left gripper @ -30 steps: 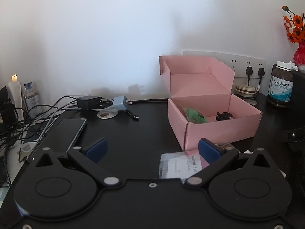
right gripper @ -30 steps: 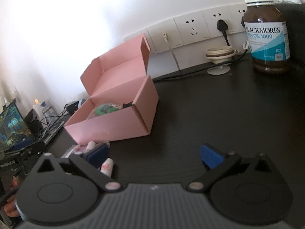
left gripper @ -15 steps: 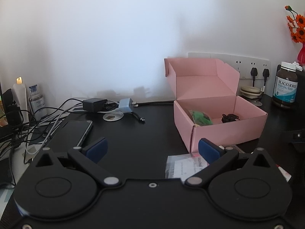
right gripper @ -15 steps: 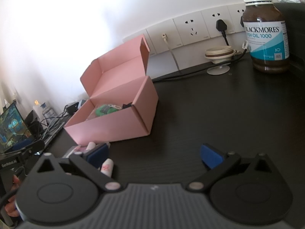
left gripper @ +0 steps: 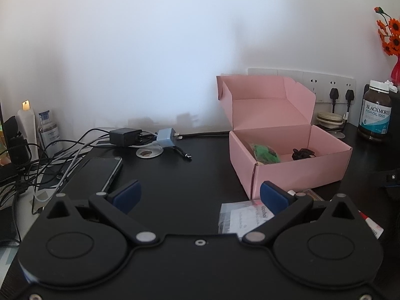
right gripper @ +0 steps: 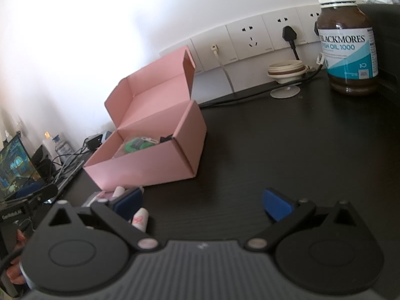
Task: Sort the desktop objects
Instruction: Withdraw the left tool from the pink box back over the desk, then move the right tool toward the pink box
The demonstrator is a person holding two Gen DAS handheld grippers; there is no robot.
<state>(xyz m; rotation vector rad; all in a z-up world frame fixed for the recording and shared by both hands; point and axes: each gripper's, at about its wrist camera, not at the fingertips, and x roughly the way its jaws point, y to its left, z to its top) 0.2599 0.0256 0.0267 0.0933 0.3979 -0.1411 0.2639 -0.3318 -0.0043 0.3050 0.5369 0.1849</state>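
Note:
An open pink cardboard box (left gripper: 295,170) (right gripper: 150,167) stands on the black desk with its lid up. Inside lie a green packet (left gripper: 266,153) (right gripper: 136,145) and a small black object (left gripper: 302,153). My left gripper (left gripper: 198,196) is open and empty, in front of and left of the box. A clear sachet with a white label (left gripper: 242,217) lies under its right finger. My right gripper (right gripper: 202,203) is open and empty, in front of the box. A small white and pink tube (right gripper: 140,218) lies by its left finger.
A phone (left gripper: 100,172), a black charger (left gripper: 125,136), a blue plug adapter (left gripper: 166,137) and tangled cables (left gripper: 37,160) sit at the left. A fish oil bottle (right gripper: 348,42) (left gripper: 375,115), wall sockets (right gripper: 250,40) and a laptop screen (right gripper: 15,165) are around.
My left gripper has drawn back and slightly left, so the box looks smaller and farther right. The right gripper has barely moved.

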